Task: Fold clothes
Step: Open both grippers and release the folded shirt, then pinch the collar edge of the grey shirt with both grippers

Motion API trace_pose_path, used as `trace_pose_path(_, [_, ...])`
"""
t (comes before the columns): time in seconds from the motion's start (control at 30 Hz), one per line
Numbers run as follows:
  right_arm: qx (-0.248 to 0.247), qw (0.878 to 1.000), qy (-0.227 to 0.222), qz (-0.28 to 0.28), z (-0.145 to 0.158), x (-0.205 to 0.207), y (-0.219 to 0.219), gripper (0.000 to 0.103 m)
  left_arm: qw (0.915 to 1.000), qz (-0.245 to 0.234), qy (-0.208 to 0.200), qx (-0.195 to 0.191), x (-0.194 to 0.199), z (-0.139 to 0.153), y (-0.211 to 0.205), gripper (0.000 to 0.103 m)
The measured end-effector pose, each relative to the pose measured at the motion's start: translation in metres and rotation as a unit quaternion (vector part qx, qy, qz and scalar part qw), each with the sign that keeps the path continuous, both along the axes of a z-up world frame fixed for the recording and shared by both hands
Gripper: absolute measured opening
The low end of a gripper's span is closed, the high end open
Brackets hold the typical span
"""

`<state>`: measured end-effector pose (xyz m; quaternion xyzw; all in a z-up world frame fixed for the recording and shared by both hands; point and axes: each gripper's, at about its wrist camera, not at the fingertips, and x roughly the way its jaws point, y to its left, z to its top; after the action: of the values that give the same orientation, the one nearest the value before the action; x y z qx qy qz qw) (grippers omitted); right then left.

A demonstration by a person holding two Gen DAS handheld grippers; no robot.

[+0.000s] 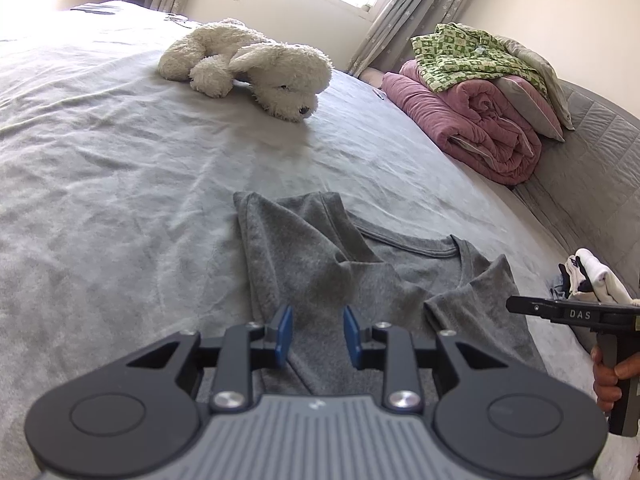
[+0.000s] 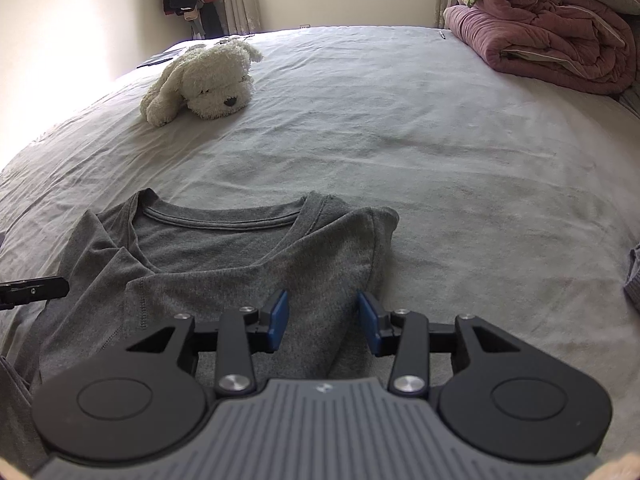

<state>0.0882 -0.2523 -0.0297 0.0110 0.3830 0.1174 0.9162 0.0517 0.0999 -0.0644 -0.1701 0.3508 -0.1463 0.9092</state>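
Here the grey T-shirt (image 2: 248, 264) lies flat on the bed (image 2: 440, 152), collar away from both tools, sleeves folded inward over the body. The left tool (image 1: 317, 336) hangs over the shirt's left folded edge, pads apart, gripping nothing. The right tool (image 2: 324, 322) hangs over the right folded sleeve, pads likewise spread and clear of the fabric, holding nothing.
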Motion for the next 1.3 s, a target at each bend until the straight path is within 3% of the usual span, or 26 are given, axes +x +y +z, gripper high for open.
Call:
trace_pose_path(0.2, [-0.006, 1.000, 0.005, 0.002, 0.000, 0.003, -0.001, 0.046, 1.0000, 0.001, 0.007, -0.002, 0.002, 0.006, 0.006, 0.029])
trace_pose_path(0.3, [-0.008, 1.000, 0.013, 0.020, 0.010, 0.011, -0.002, 0.050, 0.9997, -0.004, -0.011, 0.020, 0.005, 0.019, 0.010, 0.040])
trace_pose_path(0.33, [-0.009, 0.999, 0.017, 0.028, 0.013, 0.016, -0.003, 0.053, 0.9986, -0.001, -0.023, 0.048, 0.010, 0.023, 0.010, 0.044])
trace_pose_path(0.5, [-0.020, 0.998, 0.030, 0.048, 0.022, 0.047, -0.002, 0.054, 0.9938, -0.020, -0.018, 0.108, 0.055, 0.024, 0.016, 0.044])
trace_pose_path(0.63, [-0.033, 0.997, 0.037, 0.063, 0.019, 0.068, -0.002, 0.054, 0.9922, -0.041, 0.007, 0.117, 0.089, 0.018, 0.021, 0.044])
trace_pose_path(0.77, [-0.035, 0.995, 0.052, 0.071, 0.006, 0.087, -0.004, 0.054, 0.9878, -0.079, 0.005, 0.134, 0.111, 0.015, 0.015, 0.043])
trace_pose_path(0.97, [-0.057, 0.994, 0.051, 0.077, -0.012, 0.110, 0.004, 0.053, 0.9847, -0.117, 0.019, 0.128, 0.135, 0.009, -0.005, 0.042])
trace_pose_path(1.0, [-0.055, 0.994, 0.051, 0.081, -0.014, 0.111, 0.006, 0.049, 0.9835, -0.123, 0.018, 0.131, 0.135, 0.009, -0.009, 0.041])
trace_pose_path(1.07, [-0.056, 0.993, 0.050, 0.091, -0.015, 0.112, 0.010, 0.038, 0.9810, -0.135, 0.017, 0.138, 0.134, 0.009, -0.017, 0.022])
trace_pose_path(1.13, [-0.045, 0.991, 0.055, 0.110, -0.014, 0.112, 0.014, 0.008, 0.9801, -0.141, 0.020, 0.138, 0.133, 0.010, -0.022, 0.007])
trace_pose_path(1.3, [-0.066, 0.991, 0.041, 0.105, -0.005, 0.103, 0.024, 0.006, 0.9850, -0.112, 0.031, 0.127, 0.128, 0.020, -0.025, 0.003])
